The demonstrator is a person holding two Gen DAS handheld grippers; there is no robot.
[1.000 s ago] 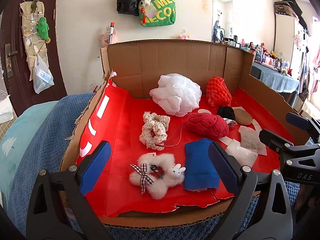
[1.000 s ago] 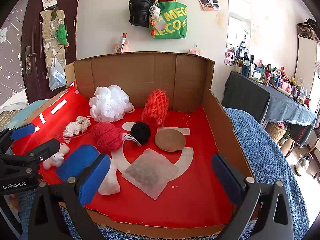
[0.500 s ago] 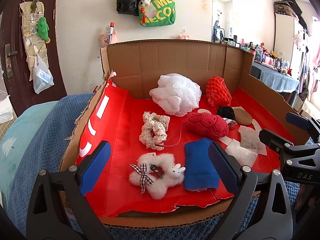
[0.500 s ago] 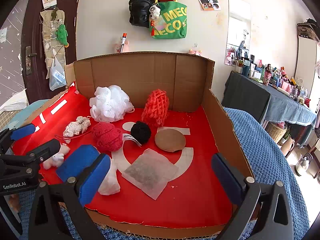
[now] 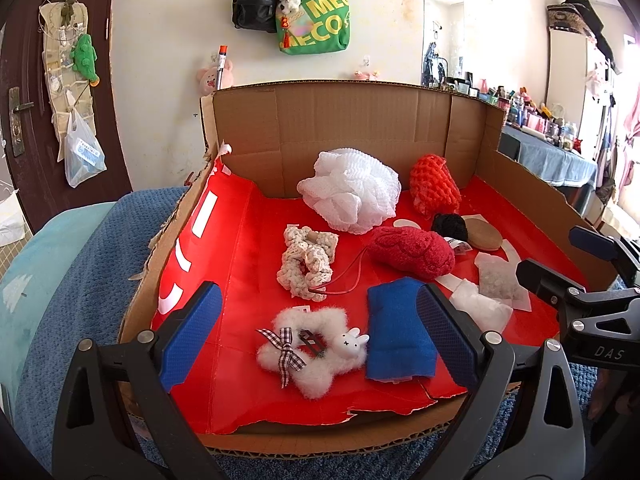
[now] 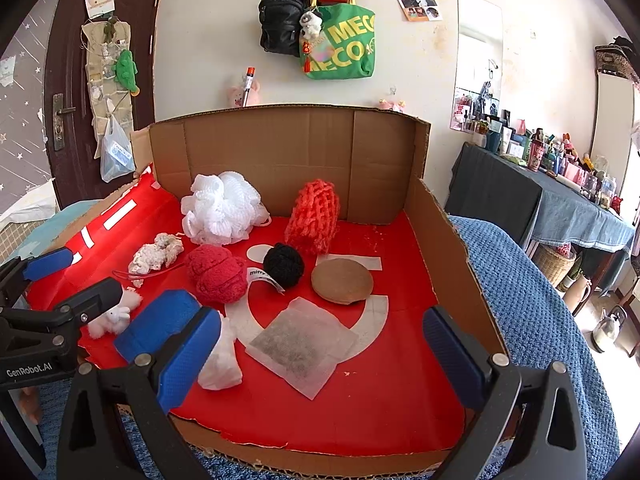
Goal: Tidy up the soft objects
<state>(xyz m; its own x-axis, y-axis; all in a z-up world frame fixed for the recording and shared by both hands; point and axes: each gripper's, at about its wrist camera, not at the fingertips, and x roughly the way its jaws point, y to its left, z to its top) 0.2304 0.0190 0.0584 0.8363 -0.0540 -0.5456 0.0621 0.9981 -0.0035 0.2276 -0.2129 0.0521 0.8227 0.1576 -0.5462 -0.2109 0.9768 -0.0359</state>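
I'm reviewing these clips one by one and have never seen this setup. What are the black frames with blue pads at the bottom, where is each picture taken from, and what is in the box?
There is no robot here: a person holds a two-finger tool in each hand, and each tool has a fisheye camera looking along its fingers. The left gripper fills the bottom of the left wrist picture, and the right gripper fills the bottom of its own. Both pairs of jaws stand open and hold nothing.

They face a cardboard box with a red liner. Inside it are a white mesh pouf, an orange knit piece, a red knit ball, a black yarn ball, a cream scrunchie, a fluffy white star, a blue cloth, a brown round pad and a paper sachet.
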